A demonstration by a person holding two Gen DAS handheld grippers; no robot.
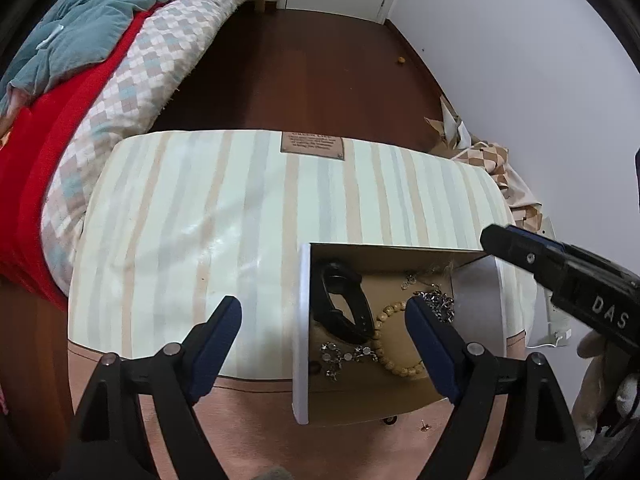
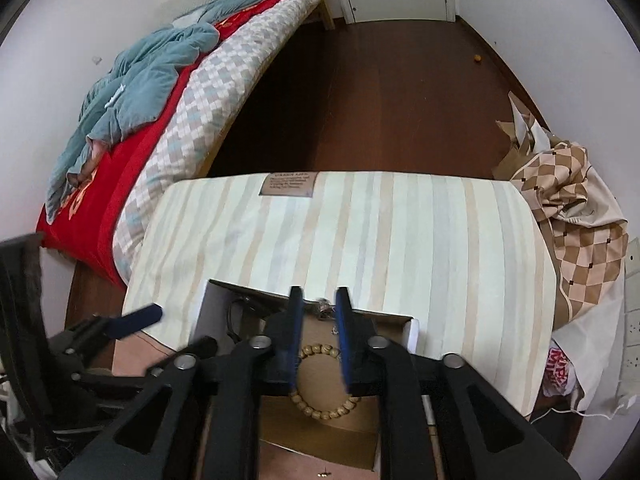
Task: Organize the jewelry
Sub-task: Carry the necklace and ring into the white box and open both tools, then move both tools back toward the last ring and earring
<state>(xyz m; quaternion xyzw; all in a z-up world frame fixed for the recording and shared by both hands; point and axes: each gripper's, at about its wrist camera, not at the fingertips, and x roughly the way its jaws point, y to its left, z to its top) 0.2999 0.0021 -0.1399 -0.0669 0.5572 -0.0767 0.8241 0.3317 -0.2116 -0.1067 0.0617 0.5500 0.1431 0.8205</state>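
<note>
My left gripper [image 1: 324, 344] stood wide and empty, my right gripper [image 2: 318, 336] narrowly parted and empty above the light, rigid-beaded, floppy bead bracelet [image 2: 326, 400]; I judged its exposed near arc best to pinch.

Left claw [image 1: 324, 320] spread wide, empty; right claw [image 2: 320, 320] parted narrowly, empty; both pitched downward.
</note>
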